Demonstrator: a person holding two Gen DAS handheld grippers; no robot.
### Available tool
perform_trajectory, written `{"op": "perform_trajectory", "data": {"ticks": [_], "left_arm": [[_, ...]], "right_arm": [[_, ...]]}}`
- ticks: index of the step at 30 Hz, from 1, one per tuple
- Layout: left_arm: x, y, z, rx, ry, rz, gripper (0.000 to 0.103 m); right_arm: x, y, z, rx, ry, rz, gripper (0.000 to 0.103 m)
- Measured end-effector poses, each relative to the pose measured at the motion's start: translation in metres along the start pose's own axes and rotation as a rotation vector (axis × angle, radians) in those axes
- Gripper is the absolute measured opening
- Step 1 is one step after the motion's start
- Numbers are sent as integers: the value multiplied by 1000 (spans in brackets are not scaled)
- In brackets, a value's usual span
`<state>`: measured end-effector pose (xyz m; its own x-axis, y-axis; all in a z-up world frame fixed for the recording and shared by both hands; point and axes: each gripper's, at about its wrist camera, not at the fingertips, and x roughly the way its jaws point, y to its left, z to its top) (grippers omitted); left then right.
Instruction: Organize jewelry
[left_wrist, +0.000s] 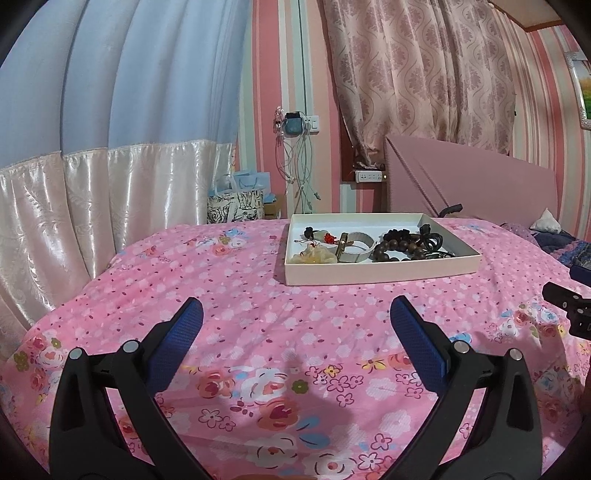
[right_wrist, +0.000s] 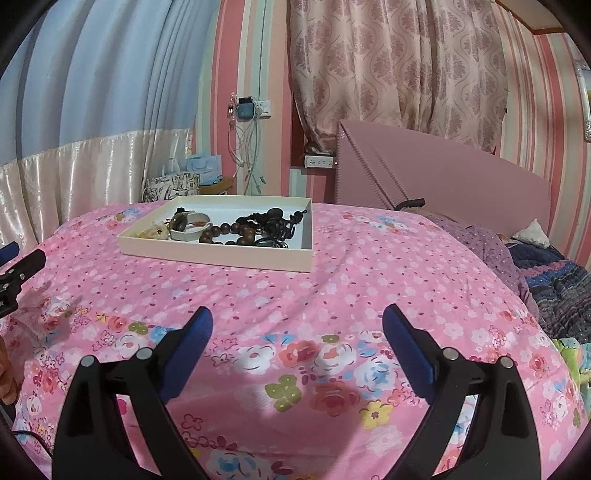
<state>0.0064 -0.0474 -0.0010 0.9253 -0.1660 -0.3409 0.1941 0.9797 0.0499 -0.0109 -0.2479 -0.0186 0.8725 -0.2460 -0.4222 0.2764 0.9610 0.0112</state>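
2 tongs, left (left_wrist: 295, 314) and right (right_wrist: 297, 321), spread wide and gripping nothing above the bed (left_wrist: 229, 295); jewelry (left_wrist: 373, 243) heaped inside the white tray (left_wrist: 380, 273) ahead; sorted or awaiting sorting, unclear.

You are looking across a bed covered by a pink floral bedspread (left_wrist: 229, 295), with a plain pink headboard (left_wrist: 480, 177) leaning up at the far right. Behind it the wall (left_wrist: 266, 74) carries vertical stripes of pink, white and pale green. A patterned pink curtain (left_wrist: 417, 70) hangs above the headboard; to your left falls a blue curtain (left_wrist: 122, 74) with a shiny cream lower band. A wall socket (left_wrist: 313, 123) holds chargers with cables dangling down, and a white power strip (left_wrist: 367, 176) sits near the headboard. Paper gift bags (left_wrist: 236, 201) stand beyond the bed's far edge.
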Motion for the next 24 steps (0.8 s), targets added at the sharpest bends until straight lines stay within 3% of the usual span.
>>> {"op": "perform_trajectory", "data": {"ticks": [24], "left_arm": [[2,2,0,6,5,0,100]], "right_arm": [[0,0,0,6,-13,7,93]]}}
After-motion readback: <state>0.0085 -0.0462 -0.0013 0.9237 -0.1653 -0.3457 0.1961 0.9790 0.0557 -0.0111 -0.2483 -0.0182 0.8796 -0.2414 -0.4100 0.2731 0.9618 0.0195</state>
